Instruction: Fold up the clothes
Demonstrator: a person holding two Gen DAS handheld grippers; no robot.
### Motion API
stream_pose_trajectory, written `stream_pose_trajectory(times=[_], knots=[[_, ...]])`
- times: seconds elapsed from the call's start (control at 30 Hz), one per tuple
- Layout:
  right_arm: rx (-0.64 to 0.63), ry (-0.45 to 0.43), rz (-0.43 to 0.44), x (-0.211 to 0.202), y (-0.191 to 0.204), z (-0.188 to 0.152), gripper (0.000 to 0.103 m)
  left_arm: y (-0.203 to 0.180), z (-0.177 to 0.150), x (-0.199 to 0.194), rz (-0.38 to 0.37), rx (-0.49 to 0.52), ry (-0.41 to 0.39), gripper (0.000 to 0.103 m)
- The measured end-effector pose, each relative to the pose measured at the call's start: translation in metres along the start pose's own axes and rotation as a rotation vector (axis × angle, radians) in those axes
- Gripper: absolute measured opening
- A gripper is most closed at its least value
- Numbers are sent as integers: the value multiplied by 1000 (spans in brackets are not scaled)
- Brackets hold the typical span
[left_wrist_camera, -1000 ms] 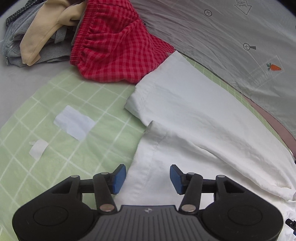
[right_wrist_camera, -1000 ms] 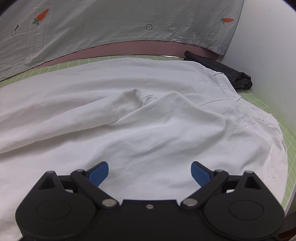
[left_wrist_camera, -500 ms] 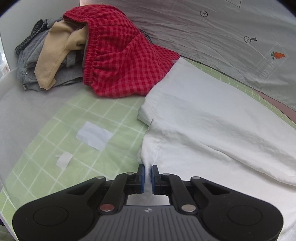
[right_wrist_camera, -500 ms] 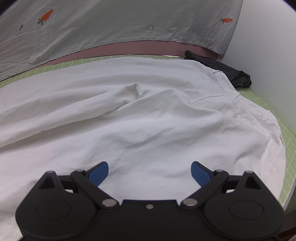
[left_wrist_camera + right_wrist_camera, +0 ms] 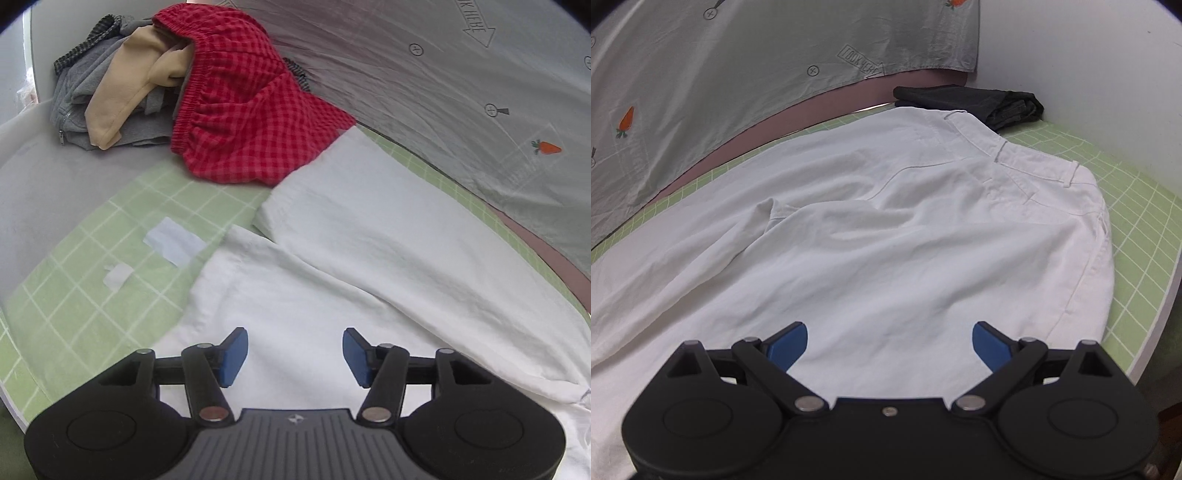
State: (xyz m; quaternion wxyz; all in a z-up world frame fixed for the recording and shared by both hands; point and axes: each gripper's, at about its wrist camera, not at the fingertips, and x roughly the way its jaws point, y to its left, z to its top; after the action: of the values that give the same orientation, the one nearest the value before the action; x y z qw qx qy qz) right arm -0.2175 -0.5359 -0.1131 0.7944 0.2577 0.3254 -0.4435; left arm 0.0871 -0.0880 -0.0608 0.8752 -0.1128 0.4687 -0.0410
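white trousers [image 5: 369,266] spread flat on green grid mat [image 5: 92,280], filling frame centre. left gripper [image 5: 291,356] and right gripper [image 5: 889,345] both gape wide, empty, above cloth. risk — pinching single layer, legs skew; red checked shorts [image 5: 251,122] upper left may snag hem.

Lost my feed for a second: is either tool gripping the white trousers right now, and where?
Nothing is held. The left tool and the right tool are both open above the white trousers.
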Motion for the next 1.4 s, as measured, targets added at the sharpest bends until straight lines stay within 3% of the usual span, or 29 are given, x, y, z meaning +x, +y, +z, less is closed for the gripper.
stream_pose_trajectory(times=[0.07,0.3,0.5,0.6,0.77,0.93,1.0,1.17,1.4], knots=[[24,-9,-9,1,-22,10,97,-16,-16,-11,-30,-10,7,72],[153,21,-50,25,-109,37,97,-82,-87,-33,-61,-40,113,74],[380,133,142,50,-157,26,93,-118,-128,-46,-79,-33,151,74],[434,184,247,54,-159,18,88,-122,-139,-49,-73,-44,158,74],[495,238,353,56,-155,8,84,-127,-158,-55,-64,-62,170,74],[630,329,478,64,-157,-5,55,-121,-166,-56,-57,-101,180,74],[634,363,498,65,-152,-8,49,-120,-169,-56,-59,-113,189,74],[564,450,511,63,-130,-15,48,-117,-175,-58,-60,-134,200,74],[498,591,628,64,-86,-37,44,-110,-182,-64,-58,-171,194,74]])
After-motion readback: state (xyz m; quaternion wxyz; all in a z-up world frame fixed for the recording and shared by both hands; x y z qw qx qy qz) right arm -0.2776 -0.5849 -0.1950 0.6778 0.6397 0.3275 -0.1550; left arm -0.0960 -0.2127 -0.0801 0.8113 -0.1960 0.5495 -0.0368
